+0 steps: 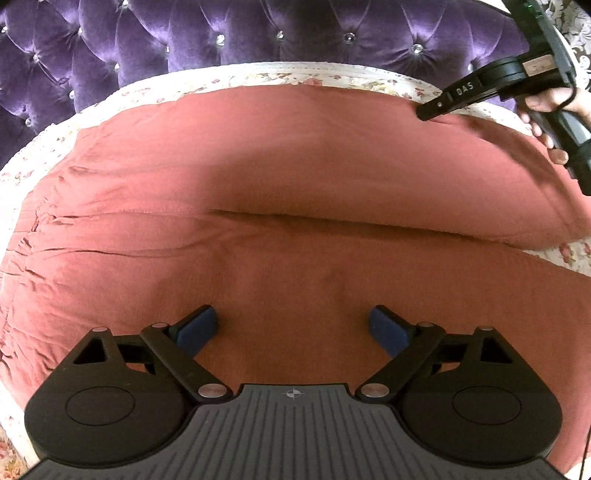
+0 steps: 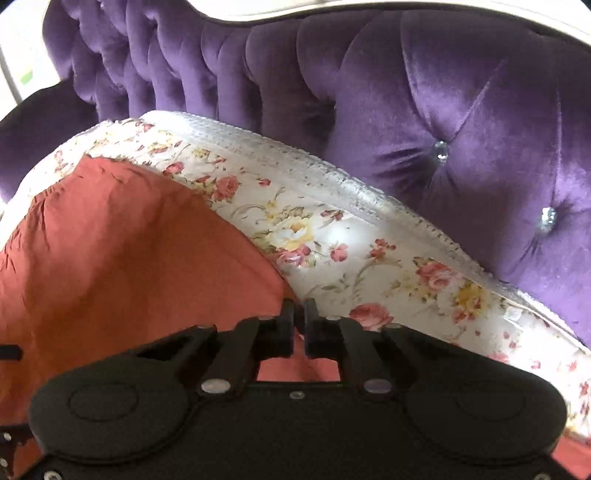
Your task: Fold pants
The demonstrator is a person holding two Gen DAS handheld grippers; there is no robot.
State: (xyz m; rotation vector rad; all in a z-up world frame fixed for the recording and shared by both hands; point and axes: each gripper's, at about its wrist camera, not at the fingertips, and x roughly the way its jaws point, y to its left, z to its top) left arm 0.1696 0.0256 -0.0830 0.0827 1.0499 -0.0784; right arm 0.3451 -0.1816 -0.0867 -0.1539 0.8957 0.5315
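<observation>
Left cam, far left: the purple headboard (image 1: 258, 33) with crystal buttons runs across the top, and the floral bedsheet (image 1: 48, 147) curves along below it. The pants (image 1: 258, 155) are rust red and lie spread flat on that sheet, filling most of the view. Wrinkles bunch at the left edge. A long crease or seam line runs across the middle, roughly left to right.

Your left gripper (image 1: 293, 325) sits low centre over the pants. Jaws stand wide apart, blue pads (image 1: 201, 326) showing, nothing between them. I can't tell if the tips touch the cloth.

Further right, the upper leg of the pants ends in a rounded edge, and a strip of floral sheet shows beneath it, between the two legs. Top right: your right gripper (image 1: 428, 110) has its tip down on the far corner of the pants, with your right hand (image 1: 546, 122) on the handle behind it.

Right cam: the pants (image 2: 110, 240) take up the left side and taper toward the middle. Your right gripper (image 2: 300, 325) is clenched on the corner of the pants, fingers nearly together with red cloth pinched in the gap and more cloth visible just under them. To the right of that, the bedsheet (image 2: 369, 266) with its roses and a white lace edge runs diagonally. Beyond it, the headboard (image 2: 461, 110) fills the top and right.
</observation>
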